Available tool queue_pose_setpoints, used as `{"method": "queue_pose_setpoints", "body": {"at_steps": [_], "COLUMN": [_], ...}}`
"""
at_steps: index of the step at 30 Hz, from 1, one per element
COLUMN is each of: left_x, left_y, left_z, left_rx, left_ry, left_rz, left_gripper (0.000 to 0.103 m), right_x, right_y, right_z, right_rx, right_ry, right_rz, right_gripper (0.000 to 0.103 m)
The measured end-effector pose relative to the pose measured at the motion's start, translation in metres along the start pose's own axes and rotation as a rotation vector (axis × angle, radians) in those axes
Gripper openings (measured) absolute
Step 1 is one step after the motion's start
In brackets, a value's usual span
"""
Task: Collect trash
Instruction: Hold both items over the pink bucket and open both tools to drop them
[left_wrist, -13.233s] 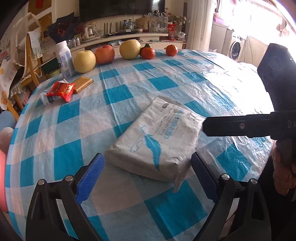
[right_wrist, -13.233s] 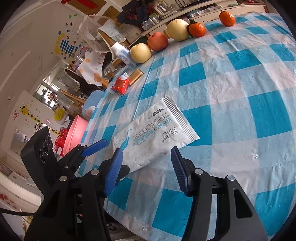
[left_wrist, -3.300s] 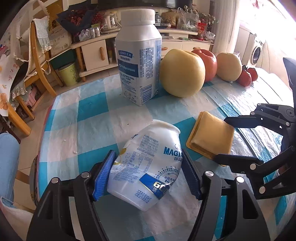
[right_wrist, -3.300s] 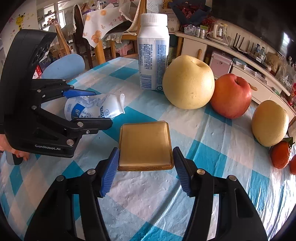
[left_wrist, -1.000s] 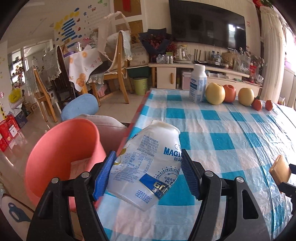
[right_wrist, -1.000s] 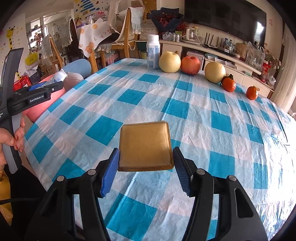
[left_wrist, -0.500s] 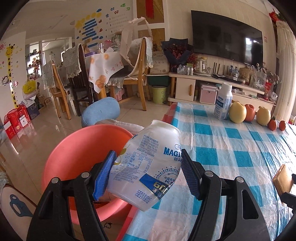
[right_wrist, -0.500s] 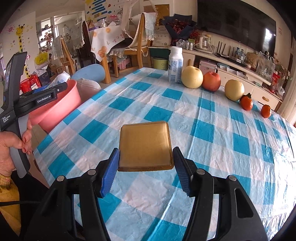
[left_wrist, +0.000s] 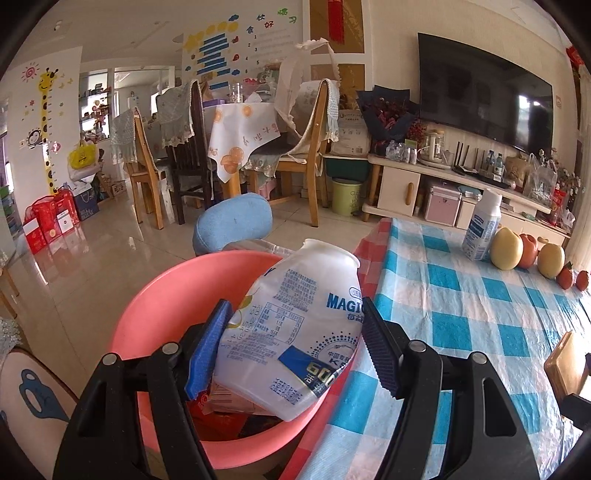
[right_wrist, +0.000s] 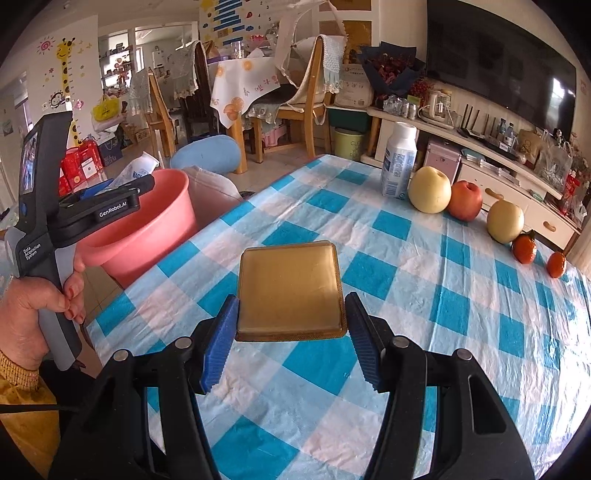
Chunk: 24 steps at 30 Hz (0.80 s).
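Note:
My left gripper (left_wrist: 291, 347) is shut on a crumpled white plastic bottle (left_wrist: 291, 325) with blue print, held over the open mouth of a pink plastic tub (left_wrist: 155, 295) that stands off the table's left edge. Red wrappers lie in the tub's bottom. My right gripper (right_wrist: 290, 339) is shut on a flat golden square packet (right_wrist: 288, 288), held above the blue-and-white checked tablecloth (right_wrist: 424, 314). In the right wrist view the left gripper (right_wrist: 110, 199) shows above the pink tub (right_wrist: 147, 229), gripped by a hand (right_wrist: 33, 314).
At the table's far edge stand a white milk bottle (right_wrist: 399, 162), a yellow pear (right_wrist: 430, 190), a red apple (right_wrist: 465, 201), another pear (right_wrist: 505, 217) and two tangerines (right_wrist: 524, 248). A blue stool (left_wrist: 232, 225), wooden chairs and a TV cabinet lie beyond.
Both grippers have swung left toward the pink tub. The bottle in the left gripper now hangs over the tub's mouth; the table's near corner has come closer under the golden packet.

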<state>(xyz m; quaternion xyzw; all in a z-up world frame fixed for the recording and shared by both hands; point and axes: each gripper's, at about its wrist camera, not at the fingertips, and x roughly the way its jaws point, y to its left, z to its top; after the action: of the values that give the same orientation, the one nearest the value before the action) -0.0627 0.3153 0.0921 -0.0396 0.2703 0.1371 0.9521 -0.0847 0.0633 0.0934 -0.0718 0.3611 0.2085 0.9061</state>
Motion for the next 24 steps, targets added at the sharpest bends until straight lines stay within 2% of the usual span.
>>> {"method": "queue_pose_setpoints", "body": {"at_steps": [17, 24], "left_x": [0.010, 0.014], "left_y": [0.048, 0.076], "left_z": [0.005, 0.004], "left_rx": [-0.117, -0.196], "left_ry": [-0.002, 0.005], "left_rz": [0.060, 0.085], "left_gripper": [0.070, 0.070], "right_x": [0.027, 0.037], "right_y": [0.050, 0.081], "right_z": [0.040, 0.059], "right_rx": [-0.094, -0.167], "right_ry": [-0.017, -0.029], "right_rz": [0.071, 0.114], "right_gripper": [0.060, 0.060]}}
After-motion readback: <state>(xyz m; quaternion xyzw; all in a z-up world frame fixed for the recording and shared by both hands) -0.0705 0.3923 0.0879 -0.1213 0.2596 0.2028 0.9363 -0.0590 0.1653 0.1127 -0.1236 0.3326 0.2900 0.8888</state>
